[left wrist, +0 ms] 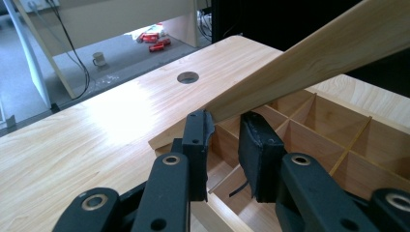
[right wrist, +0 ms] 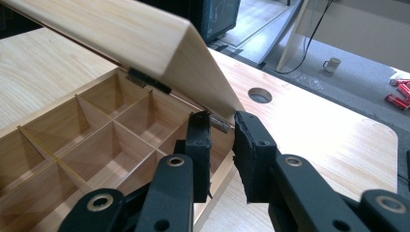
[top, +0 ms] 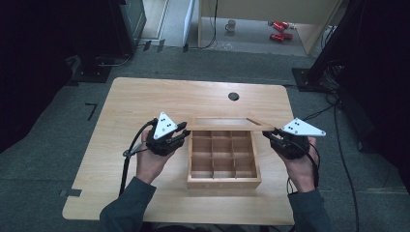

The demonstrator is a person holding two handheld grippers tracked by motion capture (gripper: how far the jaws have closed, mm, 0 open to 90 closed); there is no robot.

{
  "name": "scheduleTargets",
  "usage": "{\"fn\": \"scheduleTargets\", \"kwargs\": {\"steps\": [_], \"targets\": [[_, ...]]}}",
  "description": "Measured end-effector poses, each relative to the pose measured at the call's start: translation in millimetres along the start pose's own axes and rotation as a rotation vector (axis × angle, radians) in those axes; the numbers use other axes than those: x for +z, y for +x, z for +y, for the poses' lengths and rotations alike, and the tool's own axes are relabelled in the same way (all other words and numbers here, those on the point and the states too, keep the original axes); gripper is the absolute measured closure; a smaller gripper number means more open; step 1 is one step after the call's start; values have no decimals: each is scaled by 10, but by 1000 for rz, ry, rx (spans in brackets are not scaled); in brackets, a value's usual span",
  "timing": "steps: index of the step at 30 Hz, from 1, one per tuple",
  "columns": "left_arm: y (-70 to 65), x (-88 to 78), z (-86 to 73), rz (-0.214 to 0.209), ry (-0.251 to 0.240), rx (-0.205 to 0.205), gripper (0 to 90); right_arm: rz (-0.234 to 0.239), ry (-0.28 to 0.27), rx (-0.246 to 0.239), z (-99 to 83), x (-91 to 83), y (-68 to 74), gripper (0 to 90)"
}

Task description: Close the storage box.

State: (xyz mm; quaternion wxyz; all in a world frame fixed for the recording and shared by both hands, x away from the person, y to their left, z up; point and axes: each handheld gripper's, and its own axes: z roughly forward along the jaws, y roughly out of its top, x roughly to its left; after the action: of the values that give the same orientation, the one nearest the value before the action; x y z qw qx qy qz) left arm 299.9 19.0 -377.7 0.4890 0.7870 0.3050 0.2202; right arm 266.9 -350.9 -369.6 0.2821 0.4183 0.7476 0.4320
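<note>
A wooden box (top: 223, 181) with several empty compartments sits mid-table. Its hinged lid (top: 227, 127) is lifted partway and slopes up from the back edge. My left gripper (top: 186, 129) is at the lid's left end and my right gripper (top: 270, 135) at its right end. In the left gripper view, the jaws of the left gripper (left wrist: 226, 121) close on the edge of the lid (left wrist: 329, 48) above the dividers (left wrist: 348, 145). In the right gripper view, the right gripper (right wrist: 220, 121) pinches the lid's (right wrist: 121, 34) corner near a hinge (right wrist: 147, 79).
A round cable hole (top: 233, 96) lies in the table behind the box. On the floor beyond the table are a mug (top: 230, 25) and red objects (top: 280, 30). Dark equipment stands at both sides. Bare tabletop (top: 130, 101) surrounds the box.
</note>
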Motion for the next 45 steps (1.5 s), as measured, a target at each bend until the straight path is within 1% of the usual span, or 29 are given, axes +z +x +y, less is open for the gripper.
{"fn": "scheduleTargets", "kwargs": {"steps": [8, 19, 33, 39, 45], "targets": [[-43, -25, -67, -7, -3, -8, 733, 3, 4, 2, -57, -26, 36, 764], [-85, -47, -122, -9, -5, -11, 725, 5, 0, 7, -121, -65, 75, 761], [-139, -61, -218, -14, -2, -22, 712, 7, -4, 26, -229, -92, 133, 746], [-163, -55, -270, -17, 6, -27, 709, 15, -7, 30, -272, -132, 183, 689], [-177, -51, -309, -19, 7, -37, 707, 26, -22, 40, -301, -205, 248, 617]]}}
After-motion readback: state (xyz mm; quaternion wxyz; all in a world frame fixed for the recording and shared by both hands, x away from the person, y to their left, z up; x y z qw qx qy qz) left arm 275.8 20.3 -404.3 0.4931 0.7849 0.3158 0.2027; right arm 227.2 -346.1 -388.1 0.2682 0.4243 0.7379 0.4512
